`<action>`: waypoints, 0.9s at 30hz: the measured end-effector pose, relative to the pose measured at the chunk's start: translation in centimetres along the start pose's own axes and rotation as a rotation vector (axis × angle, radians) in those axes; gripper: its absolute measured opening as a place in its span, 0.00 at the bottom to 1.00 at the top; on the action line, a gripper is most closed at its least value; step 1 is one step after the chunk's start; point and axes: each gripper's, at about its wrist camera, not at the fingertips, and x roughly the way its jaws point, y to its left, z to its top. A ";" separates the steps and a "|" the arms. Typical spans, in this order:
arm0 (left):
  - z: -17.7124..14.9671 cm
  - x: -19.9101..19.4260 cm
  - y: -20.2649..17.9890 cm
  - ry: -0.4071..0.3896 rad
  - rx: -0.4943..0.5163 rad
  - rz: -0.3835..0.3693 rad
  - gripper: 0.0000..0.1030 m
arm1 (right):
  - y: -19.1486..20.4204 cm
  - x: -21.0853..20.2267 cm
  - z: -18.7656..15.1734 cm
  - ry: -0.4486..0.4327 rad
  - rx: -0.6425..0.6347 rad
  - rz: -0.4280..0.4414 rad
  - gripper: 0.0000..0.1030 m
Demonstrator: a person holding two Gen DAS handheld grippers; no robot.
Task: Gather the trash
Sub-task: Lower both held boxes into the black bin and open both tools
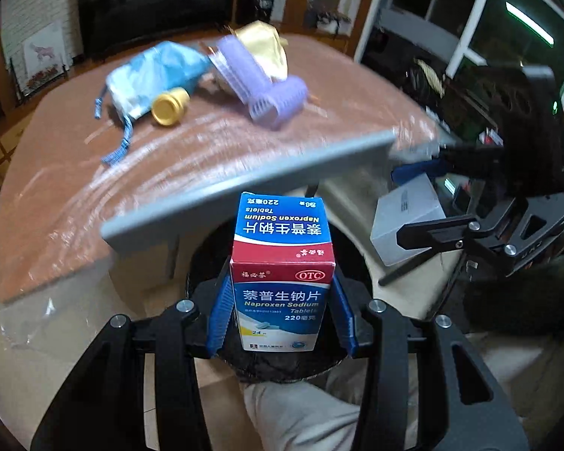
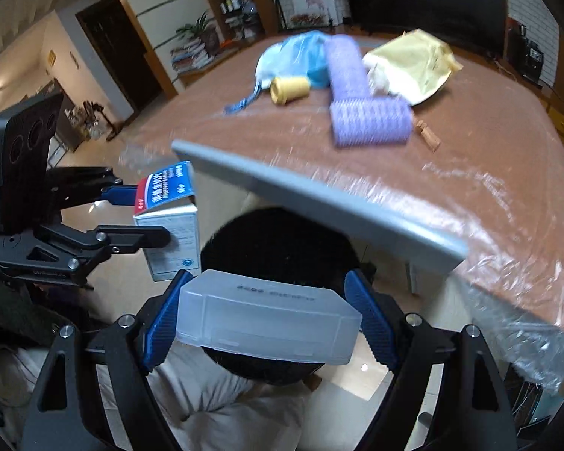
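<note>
risk of a drop beside the round black bin [image 2: 282, 248] just below both claws, if released while moving. left claw [image 1: 282, 312] closed on the blue, red and white cardboard medicine box [image 1: 282, 263], held upright. right claw [image 2: 269, 323] closed on the frosted translucent plastic case [image 2: 267, 323], held crosswise. bin inside too dark to tell contents. beyond the claws on the brown plastic-covered table [image 1: 191, 165]: purple hair rollers [image 2: 361, 109], blue pouch [image 1: 154, 75], yellow bag [image 2: 413, 64].

Your left gripper's [image 1: 282, 315] ribbed blue plastic pads [image 1: 220, 315] clamp a glossy printed cardboard medicine box [image 1: 282, 263]. The frosted, translucent plastic case [image 2: 267, 325] looks smooth. Crinkled, shiny clear film covers the matt brown table [image 2: 488, 143]. The purple rollers [image 2: 370, 122] look bristly.
</note>
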 end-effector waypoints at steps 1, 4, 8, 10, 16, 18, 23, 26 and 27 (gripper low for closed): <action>-0.2 0.4 -0.1 0.012 0.006 -0.002 0.46 | 0.0 0.3 -0.2 0.009 -0.003 -0.003 0.79; -0.9 1.7 -0.2 0.050 0.024 -0.002 0.46 | -0.1 1.6 -0.8 0.039 -0.011 -0.010 0.79; -1.5 3.3 -0.1 0.090 0.036 0.003 0.46 | -0.3 2.9 -1.3 0.064 -0.011 -0.025 0.79; -1.8 3.9 0.0 0.101 0.033 0.008 0.46 | -0.5 3.6 -1.4 0.073 -0.008 -0.040 0.79; -2.3 5.3 0.5 0.118 0.014 0.032 0.46 | 0.1 5.3 -1.6 0.090 -0.024 -0.078 0.79; -2.4 5.7 0.6 0.124 0.010 0.038 0.46 | 0.5 5.8 -1.6 0.093 -0.036 -0.090 0.79; -2.7 6.8 1.0 0.145 0.011 0.051 0.46 | 0.8 6.6 -1.5 0.094 -0.031 -0.110 0.79; -2.8 7.4 1.2 0.156 0.015 0.053 0.46 | 0.7 7.1 -1.3 0.097 -0.035 -0.122 0.79; -2.9 7.5 1.3 0.159 0.016 0.054 0.46 | 0.7 7.2 -1.3 0.100 -0.037 -0.125 0.79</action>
